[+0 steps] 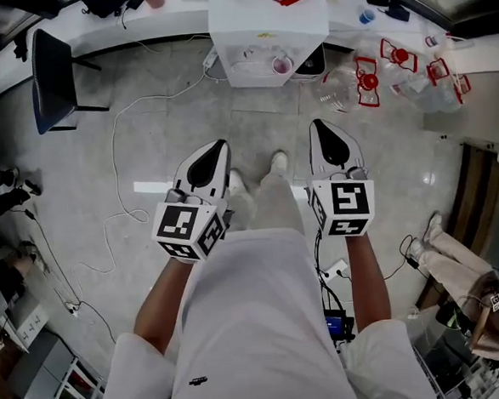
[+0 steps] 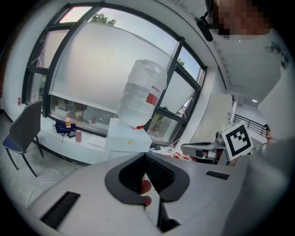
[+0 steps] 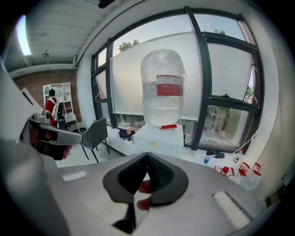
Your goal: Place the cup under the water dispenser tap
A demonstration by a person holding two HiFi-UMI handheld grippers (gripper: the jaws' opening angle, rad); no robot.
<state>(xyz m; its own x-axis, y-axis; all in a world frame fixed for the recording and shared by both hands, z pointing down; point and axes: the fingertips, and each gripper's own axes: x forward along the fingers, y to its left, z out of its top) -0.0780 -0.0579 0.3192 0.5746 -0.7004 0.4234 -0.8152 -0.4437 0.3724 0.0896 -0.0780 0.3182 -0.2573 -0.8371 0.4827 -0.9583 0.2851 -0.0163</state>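
1. Both arms reach forward side by side. The left gripper (image 1: 218,152) and right gripper (image 1: 325,134) point to 12 o'clock at the dispenser (image 1: 263,23), well apart from it.
2. Each gripper's jaws are closed tip to tip and hold nothing.
3. The bottle (image 3: 162,87) atop the dispenser bears a red label; its print is too small to read.
4. A cup (image 1: 283,64) sits in the dispenser's front recess.
5. A chair (image 1: 52,78) stands at 10 o'clock, cables (image 1: 115,161) cross the floor (image 1: 160,132), and red-capped jugs (image 1: 367,82) lie at 1 o'clock.
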